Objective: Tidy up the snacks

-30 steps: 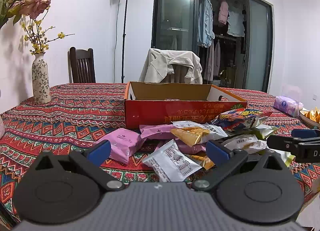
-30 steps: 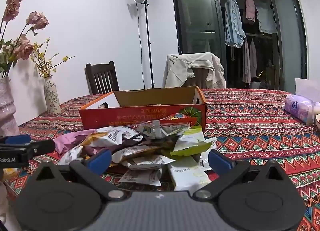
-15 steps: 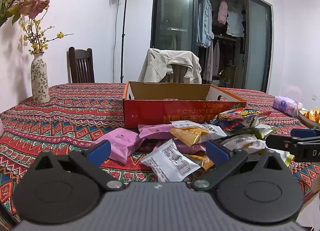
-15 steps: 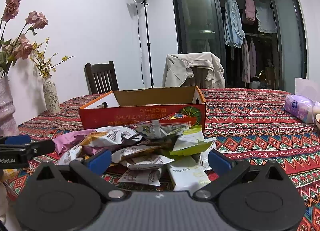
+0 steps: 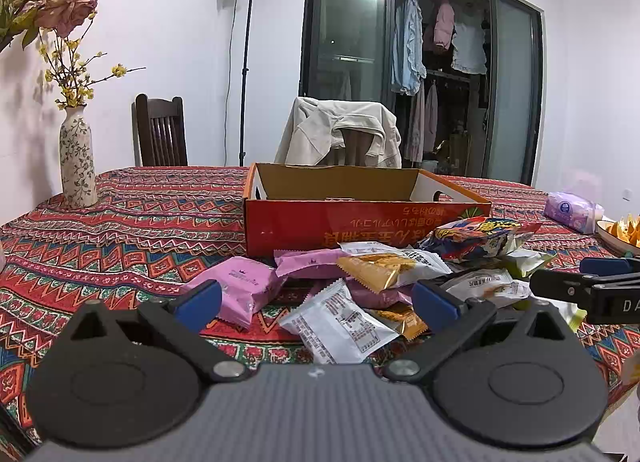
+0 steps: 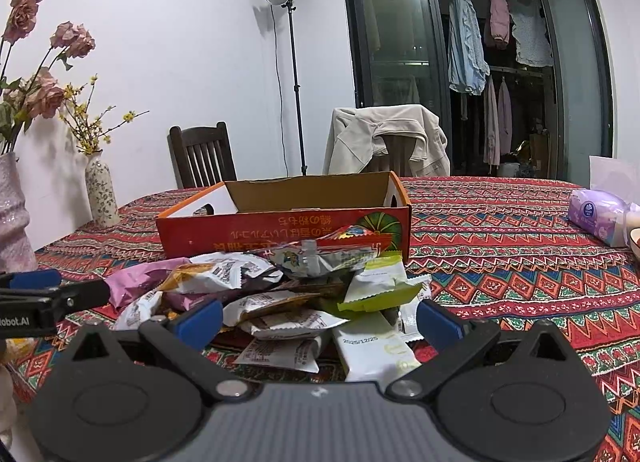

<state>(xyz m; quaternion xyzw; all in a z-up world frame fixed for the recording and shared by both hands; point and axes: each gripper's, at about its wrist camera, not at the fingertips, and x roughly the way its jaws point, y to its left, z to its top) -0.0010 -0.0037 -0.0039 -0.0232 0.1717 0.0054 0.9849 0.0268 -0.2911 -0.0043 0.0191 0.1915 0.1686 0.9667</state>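
Note:
A pile of snack packets (image 5: 384,278) lies on the patterned tablecloth in front of an open red cardboard box (image 5: 360,218). The pile holds pink packets (image 5: 240,286), a white packet (image 5: 340,326), a gold one (image 5: 376,266) and a colourful bag (image 5: 480,234). My left gripper (image 5: 316,302) is open and empty, hovering just before the pile. My right gripper (image 6: 320,318) is open and empty, over white and green packets (image 6: 376,290). The red box also shows in the right wrist view (image 6: 280,230). Each gripper shows at the edge of the other's view.
A patterned vase (image 5: 76,158) with flowers stands at the table's left. A purple tissue pack (image 5: 572,210) and a dish of food (image 5: 620,230) sit at the right. Two chairs (image 5: 160,134) stand behind the table, one draped with a jacket.
Both grippers have held nearly still; the left view has shifted very slightly. Both stay open and empty.

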